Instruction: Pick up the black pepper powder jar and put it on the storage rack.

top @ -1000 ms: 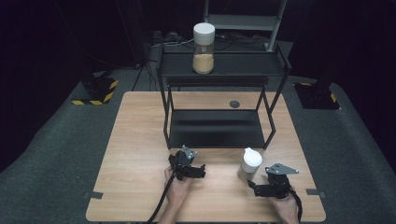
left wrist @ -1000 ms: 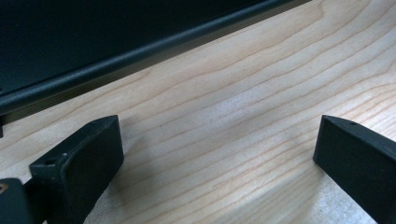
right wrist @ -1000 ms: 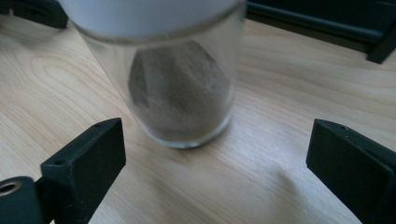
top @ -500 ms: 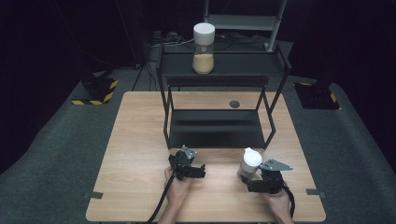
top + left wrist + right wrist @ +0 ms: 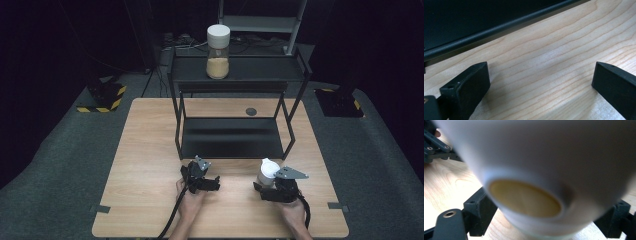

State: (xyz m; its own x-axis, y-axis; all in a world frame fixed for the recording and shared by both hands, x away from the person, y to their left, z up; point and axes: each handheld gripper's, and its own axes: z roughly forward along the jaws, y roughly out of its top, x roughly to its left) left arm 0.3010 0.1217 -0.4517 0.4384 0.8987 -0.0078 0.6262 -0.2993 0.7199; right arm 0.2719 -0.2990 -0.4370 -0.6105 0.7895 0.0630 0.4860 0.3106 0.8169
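Right gripper (image 5: 264, 186) at the white-lidded jar (image 5: 267, 172)

The jar stands on the tabletop (image 5: 150, 150) in front of the black rack (image 5: 235, 137), between jaws that have just been closing and now press it. Left gripper (image 5: 212, 183) rests released on bare wood.

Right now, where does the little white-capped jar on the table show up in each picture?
High view: the white-capped jar stands at the table's front right.
Right gripper view: the jar looms close and blurred across the middle.
Left gripper view: looks at bare wood and the black shelf edge.
Shared landmark: the wooden table.
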